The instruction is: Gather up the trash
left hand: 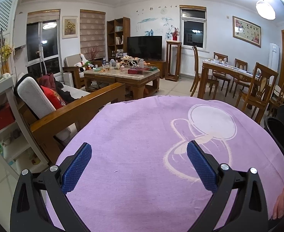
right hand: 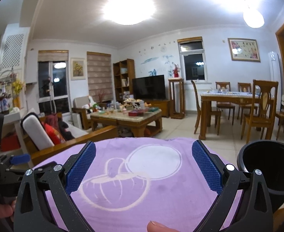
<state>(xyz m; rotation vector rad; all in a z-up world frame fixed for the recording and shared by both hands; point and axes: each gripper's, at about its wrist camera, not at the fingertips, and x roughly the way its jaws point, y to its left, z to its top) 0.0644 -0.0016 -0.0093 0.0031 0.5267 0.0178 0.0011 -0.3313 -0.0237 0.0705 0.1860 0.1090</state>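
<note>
Grippers: left gripper (left hand: 140, 166) and right gripper (right hand: 143, 168) both spread wide, empty, poised over purple cloth (left hand: 151, 145). Black bin (right hand: 267, 164) just beside, likely for collecting. Trash: none visible.

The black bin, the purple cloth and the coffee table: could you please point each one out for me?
black bin (right hand: 244, 154), right wrist view, on its left rim.
purple cloth (left hand: 142, 135), left wrist view, on plain fabric.
coffee table (left hand: 113, 74), left wrist view, on its front edge.
</note>
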